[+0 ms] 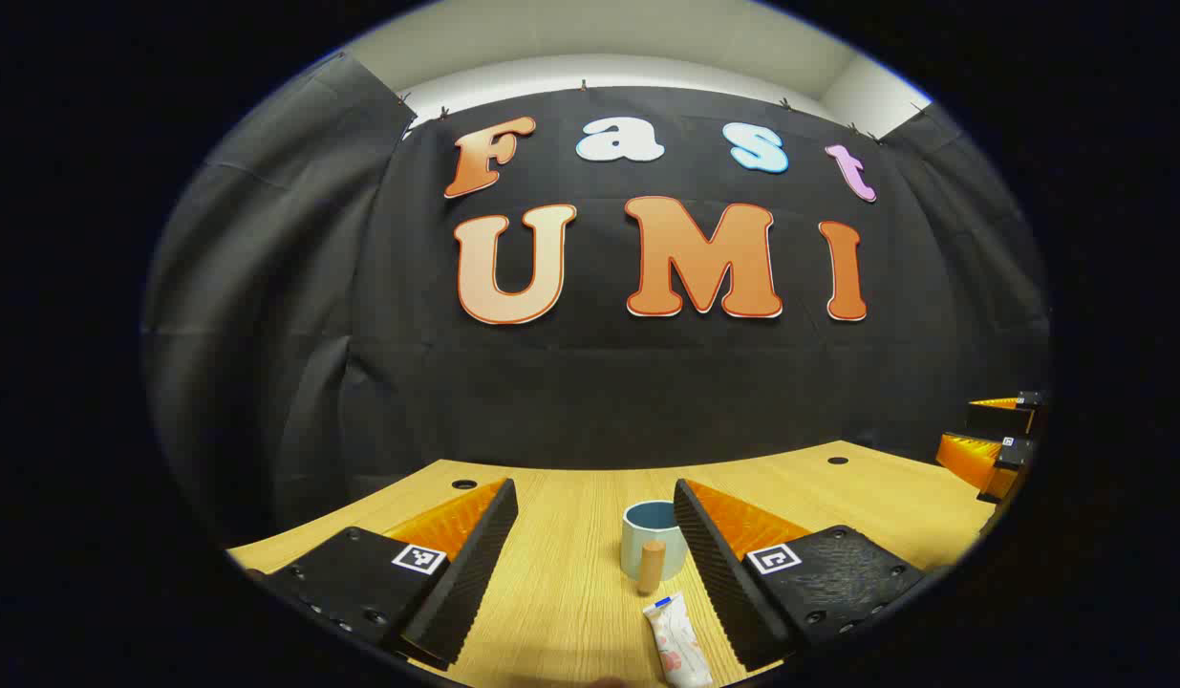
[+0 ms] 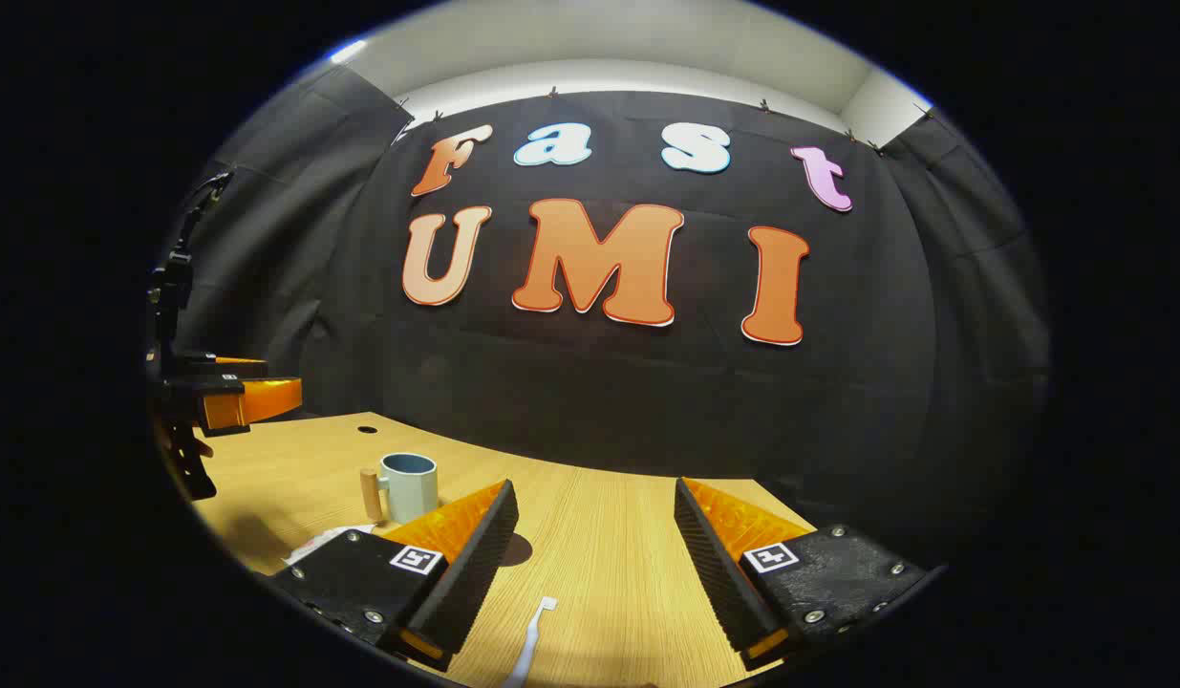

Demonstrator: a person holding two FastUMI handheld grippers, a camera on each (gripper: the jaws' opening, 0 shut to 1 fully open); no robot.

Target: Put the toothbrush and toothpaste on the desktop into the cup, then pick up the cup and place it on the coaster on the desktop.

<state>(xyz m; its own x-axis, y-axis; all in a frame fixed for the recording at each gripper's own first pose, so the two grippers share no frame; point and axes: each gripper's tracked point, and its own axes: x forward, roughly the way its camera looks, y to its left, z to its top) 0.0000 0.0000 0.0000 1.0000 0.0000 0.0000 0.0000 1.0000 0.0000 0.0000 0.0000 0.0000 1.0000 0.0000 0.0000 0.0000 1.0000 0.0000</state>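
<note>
A pale blue cup (image 1: pixel 644 533) with a wooden handle (image 1: pixel 652 566) stands upright on the wooden desk, just ahead of my left gripper (image 1: pixel 594 489), which is open and empty. The cup sits close against the inner side of its right finger. A white toothpaste tube (image 1: pixel 678 642) lies flat in front of the cup, near that finger. In the right gripper view a white toothbrush (image 2: pixel 532 638) lies on the desk low between the fingers of my right gripper (image 2: pixel 594 489), open and empty. The cup (image 2: pixel 410 485) stands far to its left.
The wooden desk (image 1: pixel 570 573) ends at the black cloth wall. It has small round holes (image 1: pixel 463 484) near the back. The right gripper (image 1: pixel 996 440) hovers at the far right in the left gripper view. The left gripper (image 2: pixel 226 401) is held above the desk's left side.
</note>
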